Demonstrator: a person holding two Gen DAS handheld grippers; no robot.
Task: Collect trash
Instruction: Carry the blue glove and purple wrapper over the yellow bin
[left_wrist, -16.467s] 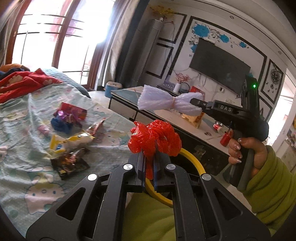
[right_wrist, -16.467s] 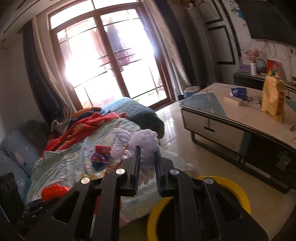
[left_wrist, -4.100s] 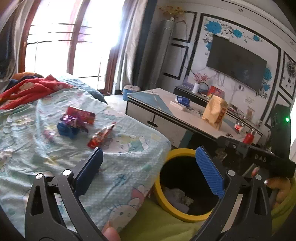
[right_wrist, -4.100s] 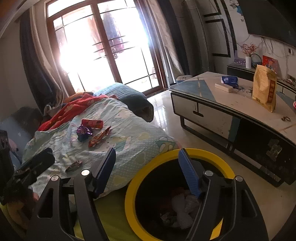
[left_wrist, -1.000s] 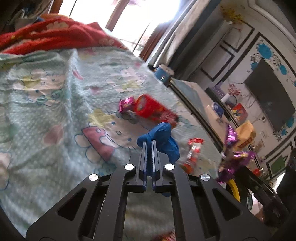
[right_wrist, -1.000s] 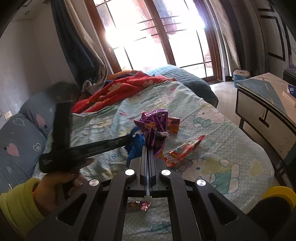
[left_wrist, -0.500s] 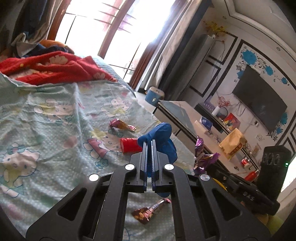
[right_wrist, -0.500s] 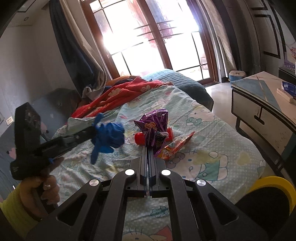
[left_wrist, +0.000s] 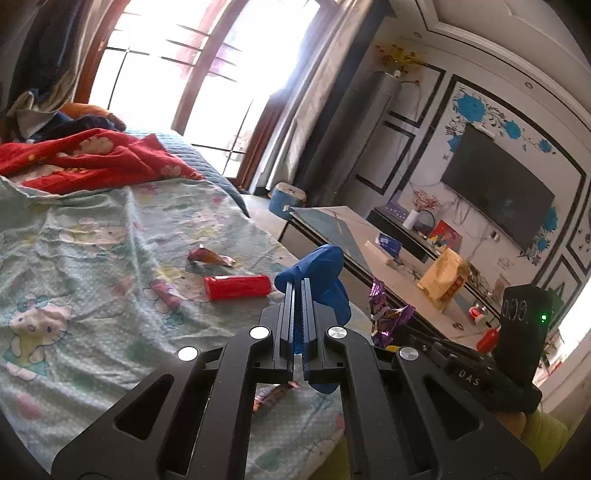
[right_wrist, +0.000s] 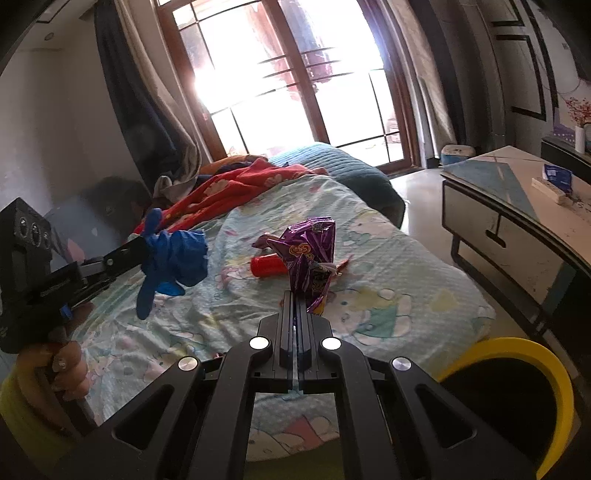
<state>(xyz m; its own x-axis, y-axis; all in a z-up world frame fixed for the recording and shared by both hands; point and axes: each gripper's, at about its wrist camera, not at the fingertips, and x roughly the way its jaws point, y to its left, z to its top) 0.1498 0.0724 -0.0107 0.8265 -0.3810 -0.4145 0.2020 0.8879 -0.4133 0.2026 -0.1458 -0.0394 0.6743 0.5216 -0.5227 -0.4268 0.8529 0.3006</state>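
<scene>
On the left we hold the left gripper (left_wrist: 298, 286) with its jaws clamped tight on a crumpled blue plastic bag (left_wrist: 325, 273), lifted clear of the bed (left_wrist: 92, 258) so it can be carried over to the bin rather than dragged across the sheet. Below it, on the cartoon-print sheet, the rest of the litter lies loose: a red cylindrical wrapper (left_wrist: 236, 287), a crinkled foil wrapper (left_wrist: 208, 256) just behind it, and another wrapper (left_wrist: 275, 394) partly hidden under the gripper's frame. Further right, the right gripper (right_wrist: 296, 297) is likewise closed, pinching a purple foil snack wrapper (right_wrist: 308, 254) by its lower end so the wrapper stands up above the jaws, also off the bed. At the far right, low in the right wrist view, sits the yellow-rimmed bin (right_wrist: 532, 354) on the floor beside the bed's corner, near the right gripper; we judge both pieces are bound there. Nothing stands between the grippers and the bin, though the coffee table (right_wrist: 517, 206) crowds the floor just beyond it, and a red blanket (left_wrist: 92, 158) lies bunched at the bed's far end.
</scene>
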